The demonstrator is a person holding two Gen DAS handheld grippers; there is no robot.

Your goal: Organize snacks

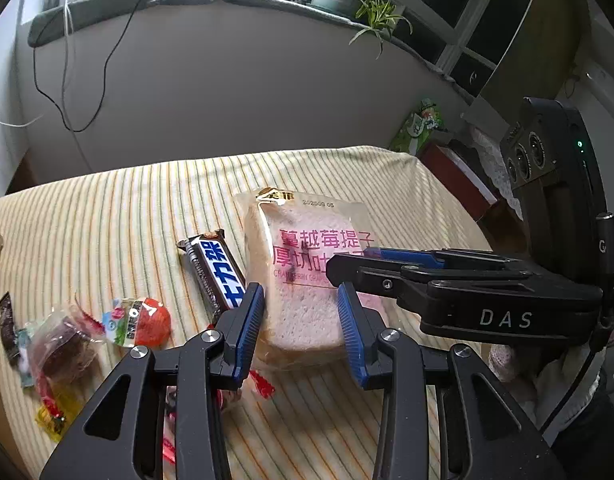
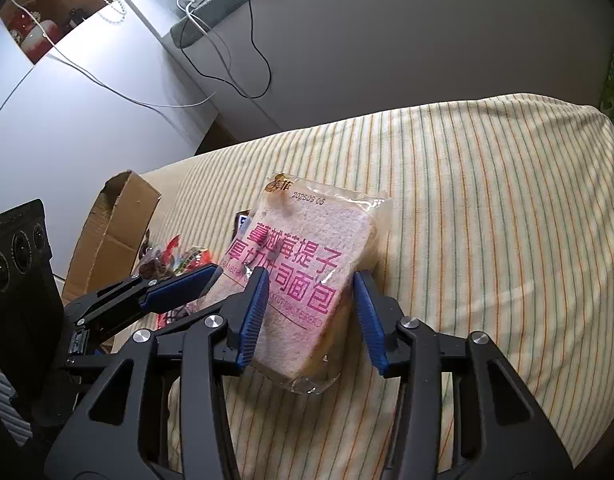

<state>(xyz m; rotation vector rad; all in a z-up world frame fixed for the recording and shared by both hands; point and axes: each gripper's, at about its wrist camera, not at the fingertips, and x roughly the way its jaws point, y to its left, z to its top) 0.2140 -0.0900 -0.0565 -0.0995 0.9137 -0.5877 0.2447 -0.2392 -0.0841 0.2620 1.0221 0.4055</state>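
Two views are covering this moment. Left wrist view: the left gripper (image 1: 301, 322) is hovering with its jaws spread apart, one blue pad on each side of the near edge of the bread packet (image 1: 307, 276); contact with the packet cannot be confirmed. The packet is lying on the striped cloth (image 1: 127, 216). A chocolate bar (image 1: 215, 276) is lying just beside it on the left, its near end passing behind the left finger. Further left, a pile of small wrapped snacks (image 1: 87, 336) is sitting near the cloth edge, partly cut off by the gripper body. The right gripper (image 1: 347, 266) is entering from the right, crossing over the packet and hiding part of its print.

Right wrist view: the right gripper (image 2: 309, 314) is also standing with jaws apart, straddling the packet's (image 2: 307, 272) near half. The left gripper (image 2: 211, 274) is reaching in from the left. A cardboard box (image 2: 111, 240) is standing behind it, partly occluded. The snack pile (image 2: 175, 260) is mostly hidden and hard to make out.
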